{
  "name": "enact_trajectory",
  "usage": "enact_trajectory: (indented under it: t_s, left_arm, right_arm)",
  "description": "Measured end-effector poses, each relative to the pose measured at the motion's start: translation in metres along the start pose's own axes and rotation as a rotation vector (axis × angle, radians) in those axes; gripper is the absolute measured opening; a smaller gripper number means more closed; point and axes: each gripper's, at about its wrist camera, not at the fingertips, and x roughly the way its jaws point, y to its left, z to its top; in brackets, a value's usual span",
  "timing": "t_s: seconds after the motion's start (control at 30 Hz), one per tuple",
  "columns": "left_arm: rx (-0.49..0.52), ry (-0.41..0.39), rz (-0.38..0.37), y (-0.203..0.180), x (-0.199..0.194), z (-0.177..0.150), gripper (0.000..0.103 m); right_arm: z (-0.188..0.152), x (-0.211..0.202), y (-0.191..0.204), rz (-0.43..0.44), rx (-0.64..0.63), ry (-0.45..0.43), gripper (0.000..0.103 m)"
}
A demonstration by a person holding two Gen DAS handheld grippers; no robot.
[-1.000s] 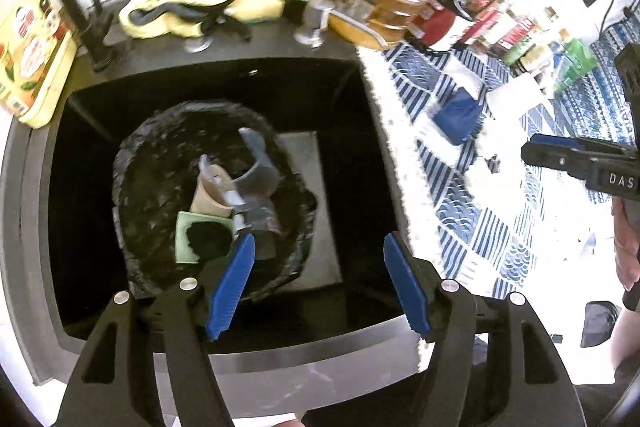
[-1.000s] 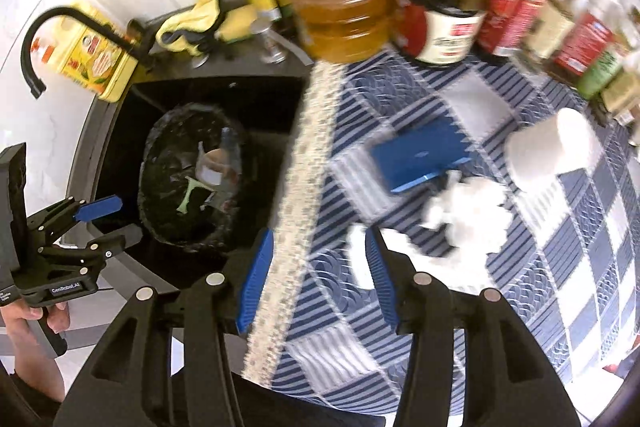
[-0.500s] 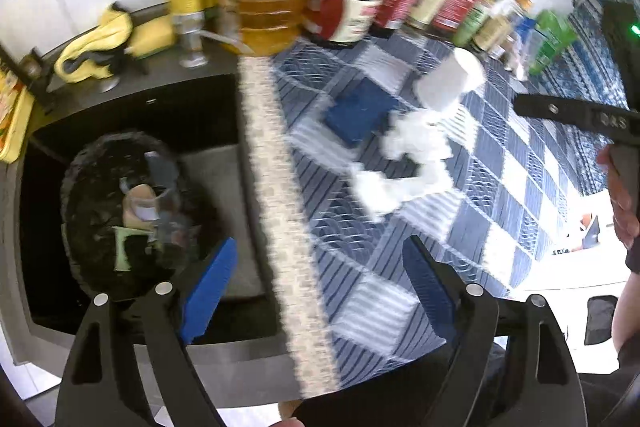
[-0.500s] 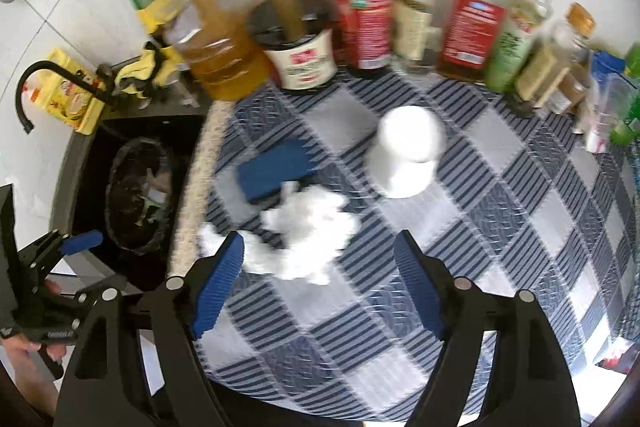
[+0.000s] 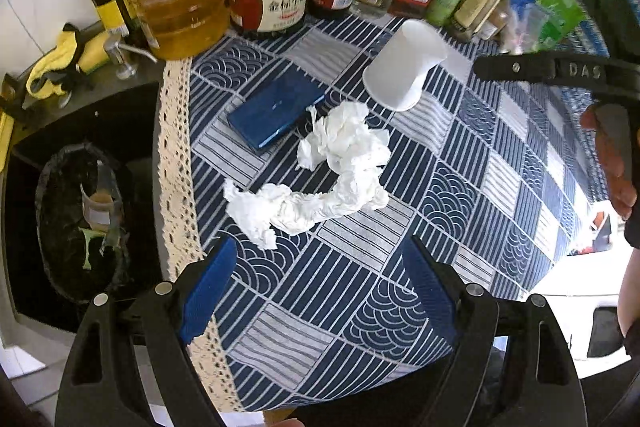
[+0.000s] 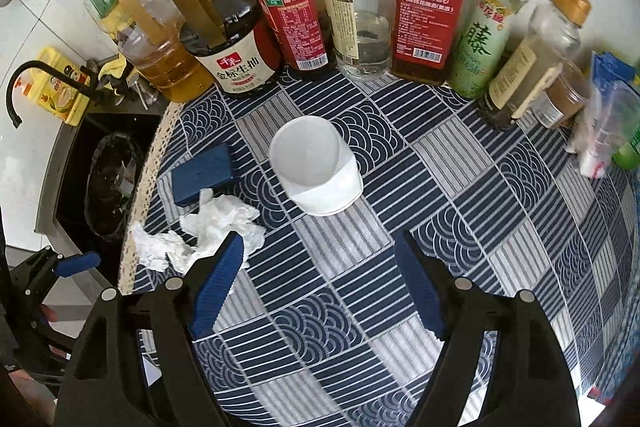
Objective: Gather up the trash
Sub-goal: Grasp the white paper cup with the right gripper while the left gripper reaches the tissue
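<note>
Crumpled white tissue (image 5: 320,179) lies on the blue patterned tablecloth (image 5: 460,187), with a white paper cup (image 5: 404,69) on its side behind it and a flat blue box (image 5: 276,113) to the left. My left gripper (image 5: 318,281) is open and empty, just short of the tissue. My right gripper (image 6: 320,279) is open and empty, facing the cup (image 6: 316,167); the tissue (image 6: 200,231) lies by its left finger. A black bin bag (image 5: 80,223) with trash sits in the dark sink on the left.
A row of sauce and oil bottles (image 6: 360,7) stands along the back of the table. The lace table edge (image 5: 176,167) borders the sink (image 6: 76,163). Yellow gloves (image 5: 60,63) and a black tap (image 6: 24,83) are behind the sink. Packets (image 6: 612,131) lie at the far right.
Both grippers have swung right, from over the sink and bin bag to over the table. The tissue, cup and box now lie ahead of them. Both stay open.
</note>
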Motion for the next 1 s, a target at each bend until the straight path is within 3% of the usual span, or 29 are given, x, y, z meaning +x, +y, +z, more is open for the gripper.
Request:
enact_trajectory:
  t_s: [0.27, 0.67, 0.77, 1.0]
  left_arm:
    - [-0.069, 0.065, 0.08, 0.009, 0.033, 0.001, 0.083]
    - [-0.171, 0.123, 0.116, 0.037, 0.065, 0.014, 0.083]
    - [-0.181, 0.137, 0.114, 0.04, 0.072, 0.017, 0.083]
    - [-0.177, 0.15, 0.094, 0.044, 0.079, 0.02, 0.083]
  right_arm:
    - [0.022, 0.03, -0.009, 0.025, -0.049, 0.043, 0.077]
    - [0.051, 0.078, 0.007, 0.017, -0.127, 0.115, 0.077]
    - [0.053, 0.085, 0.007, 0.002, -0.136, 0.13, 0.066]
    - [0.053, 0.082, 0.006, 0.009, -0.141, 0.116, 0.065]
